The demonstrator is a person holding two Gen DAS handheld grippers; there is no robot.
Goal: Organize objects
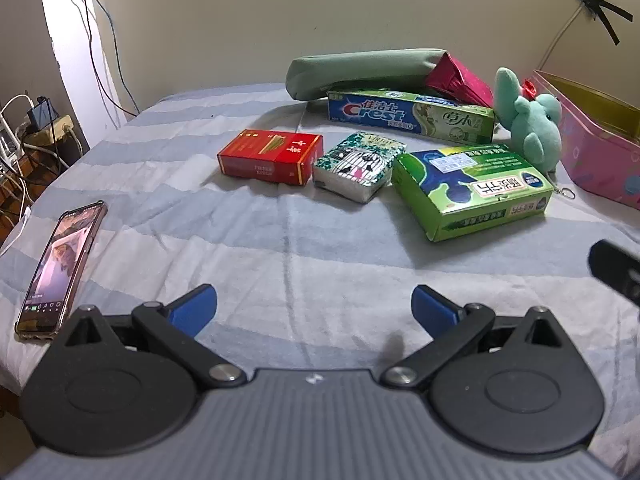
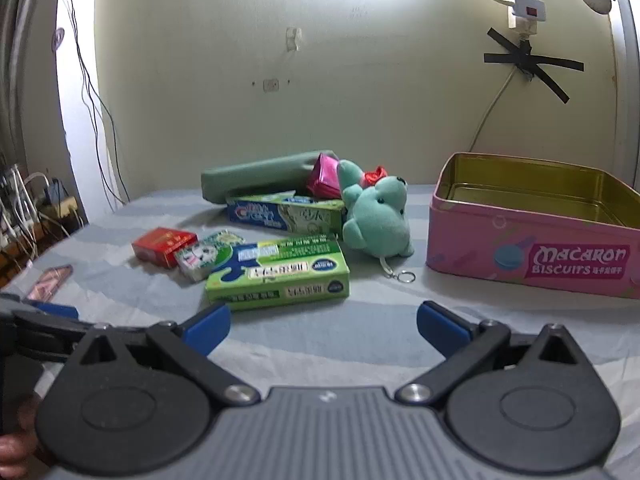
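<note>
Both grippers are held low over a bed covered by a grey-and-white striped sheet (image 1: pixel 280 248), and nothing is held by either. The left gripper (image 1: pixel 314 306) is seen with its blue-tipped jaws spread wide and empty; the right gripper (image 2: pixel 323 326) is likewise spread wide and empty. The objects to be organized are gathered toward the far side of the bed. A red box (image 1: pixel 271 157) lies just beside a small patterned tissue pack (image 1: pixel 358 166), which in turn lies just beside a green box (image 1: pixel 472 192). Behind these, a Crest toothpaste box (image 1: pixel 410 116) is laid lengthwise, with a green pouch (image 1: pixel 362 72) resting across its back edge and a magenta packet (image 1: pixel 460 80) leaning on it. A teal plush toy (image 2: pixel 378 216) with a key ring (image 2: pixel 405 278) is set between the toothpaste box and an open pink biscuit tin (image 2: pixel 532 256), whose gold interior is seen empty. A phone (image 1: pixel 62 268) with a lit screen lies well apart on the left edge of the bed.
</note>
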